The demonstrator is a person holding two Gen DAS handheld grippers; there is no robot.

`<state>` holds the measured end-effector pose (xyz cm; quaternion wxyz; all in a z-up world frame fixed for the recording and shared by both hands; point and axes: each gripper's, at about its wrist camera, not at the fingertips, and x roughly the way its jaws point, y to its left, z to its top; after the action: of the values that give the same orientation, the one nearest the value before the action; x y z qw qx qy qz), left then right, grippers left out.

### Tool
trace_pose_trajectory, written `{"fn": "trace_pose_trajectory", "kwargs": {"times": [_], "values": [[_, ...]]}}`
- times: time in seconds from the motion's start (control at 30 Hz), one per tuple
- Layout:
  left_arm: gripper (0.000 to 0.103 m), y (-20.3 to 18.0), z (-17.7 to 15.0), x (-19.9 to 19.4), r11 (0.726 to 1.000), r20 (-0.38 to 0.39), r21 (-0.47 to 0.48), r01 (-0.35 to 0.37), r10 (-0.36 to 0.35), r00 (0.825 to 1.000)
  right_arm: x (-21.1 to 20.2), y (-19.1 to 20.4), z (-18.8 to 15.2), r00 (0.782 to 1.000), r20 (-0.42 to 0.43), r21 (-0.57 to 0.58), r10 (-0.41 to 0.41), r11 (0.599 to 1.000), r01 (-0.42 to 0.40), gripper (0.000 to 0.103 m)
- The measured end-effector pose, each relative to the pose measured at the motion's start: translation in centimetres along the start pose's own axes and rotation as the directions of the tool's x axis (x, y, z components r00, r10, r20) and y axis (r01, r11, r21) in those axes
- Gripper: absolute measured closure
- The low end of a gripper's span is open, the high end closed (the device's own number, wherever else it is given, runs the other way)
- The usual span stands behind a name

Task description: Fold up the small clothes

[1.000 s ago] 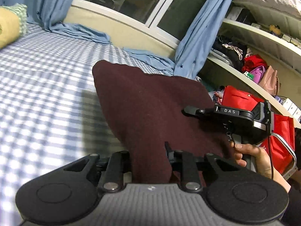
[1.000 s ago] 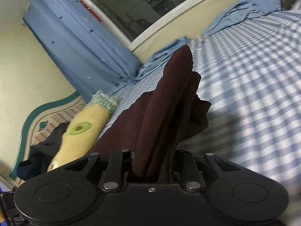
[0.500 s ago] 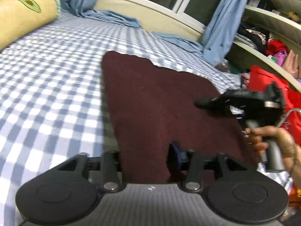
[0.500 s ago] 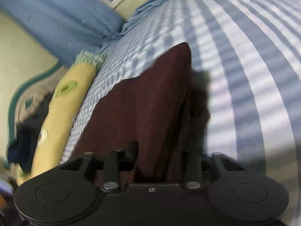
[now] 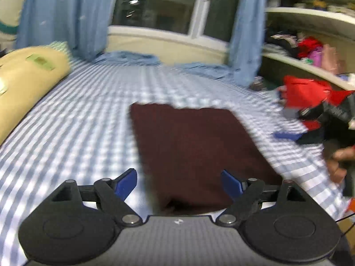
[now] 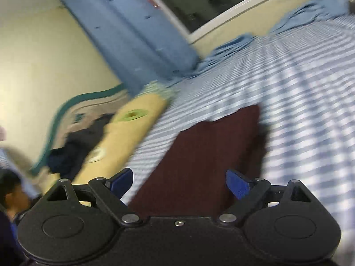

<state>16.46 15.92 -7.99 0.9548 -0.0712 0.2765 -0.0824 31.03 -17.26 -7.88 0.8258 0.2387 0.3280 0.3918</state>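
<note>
Cloth (image 5: pixel 195 146), a dark maroon garment already folded into a rough rectangle, lies flat on the checked bed sheet (image 5: pixel 73 133), its long axis running from near to far. Its near edge sits just ahead of the left gripper (image 5: pixel 178 185) and the right gripper (image 6: pixel 179 182); both have just been opening, their 2 blue pads each standing wide apart with the cloth lying loose between them, gripped by neither. Neither hand looks clearly nearer. A yellow pillow (image 5: pixel 26 84) lies well to the left and a red bag (image 5: pixel 306 90) to the far right, so bare sheet surrounds the cloth for another fold.
</note>
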Motion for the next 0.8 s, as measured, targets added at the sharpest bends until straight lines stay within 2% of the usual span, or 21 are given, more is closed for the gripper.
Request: {"fn": "trace_pose_trajectory", "kwargs": {"times": [0.1, 0.2, 0.23, 0.27, 0.33, 0.4, 0.47, 0.53, 0.63, 0.7, 0.8], "values": [[0.015, -2.0, 0.9, 1.9, 0.996, 0.001, 0.078, 0.054, -0.055, 0.999, 2.1, 0.4, -1.5, 0.998, -0.033, 0.086, 0.061, 0.995, -0.058, 0.011], [0.015, -3.4, 0.6, 4.0, 0.985, 0.015, 0.171, 0.031, -0.034, 0.999, 3.9, -0.5, -2.8, 0.997, -0.061, 0.126, 0.039, 0.992, -0.031, 0.011], [0.015, -3.4, 0.5, 4.9, 0.984, -0.011, 0.181, 0.01, -0.008, 1.0, 4.3, -1.0, -3.3, 0.997, -0.063, 0.137, 0.032, 0.99, -0.023, 0.013], [0.015, -2.8, 0.1, 6.1, 0.986, -0.072, 0.169, 0.002, 0.01, 0.997, 4.2, -1.4, -3.9, 0.998, -0.065, 0.14, 0.026, 0.99, -0.016, 0.014], [0.019, -1.9, -1.0, 6.7, 0.987, -0.125, 0.159, -0.018, 0.038, 0.991, 4.0, -1.9, -4.3, 0.998, -0.058, 0.115, 0.002, 0.993, 0.005, 0.022], [0.019, -1.7, -1.6, 5.4, 0.982, -0.087, 0.173, -0.075, 0.091, 0.992, 3.9, -2.1, -4.6, 0.998, -0.061, 0.108, -0.01, 0.994, 0.017, 0.026], [0.016, -1.3, -2.3, 3.3, 0.981, -0.068, 0.164, -0.1, 0.113, 0.991, 2.8, -1.6, -4.6, 0.998, -0.058, 0.087, -0.025, 0.996, 0.03, 0.022], [0.013, -1.1, -3.1, 1.3, 0.969, -0.045, 0.187, -0.163, 0.174, 0.984, 1.0, -0.1, -5.0, 0.998, -0.031, 0.004, -0.057, 0.998, 0.057, 0.013], [0.013, -1.3, -4.4, 0.1, 0.937, -0.043, 0.261, -0.232, 0.251, 0.967, -1.8, 1.7, -6.0, 0.99, 0.011, -0.124, -0.14, 0.982, 0.141, 0.01], [0.013, -1.7, -4.8, 0.4, 0.925, -0.052, 0.299, -0.234, 0.26, 0.964, -2.7, 1.9, -6.7, 0.981, 0.01, -0.125, -0.195, 0.973, 0.195, 0.01], [0.013, -2.8, -5.1, 1.7, 0.908, -0.047, 0.345, -0.236, 0.268, 0.962, -4.0, 1.2, -7.7, 0.973, 0.021, -0.044, -0.228, 0.972, 0.229, 0.011]]}}
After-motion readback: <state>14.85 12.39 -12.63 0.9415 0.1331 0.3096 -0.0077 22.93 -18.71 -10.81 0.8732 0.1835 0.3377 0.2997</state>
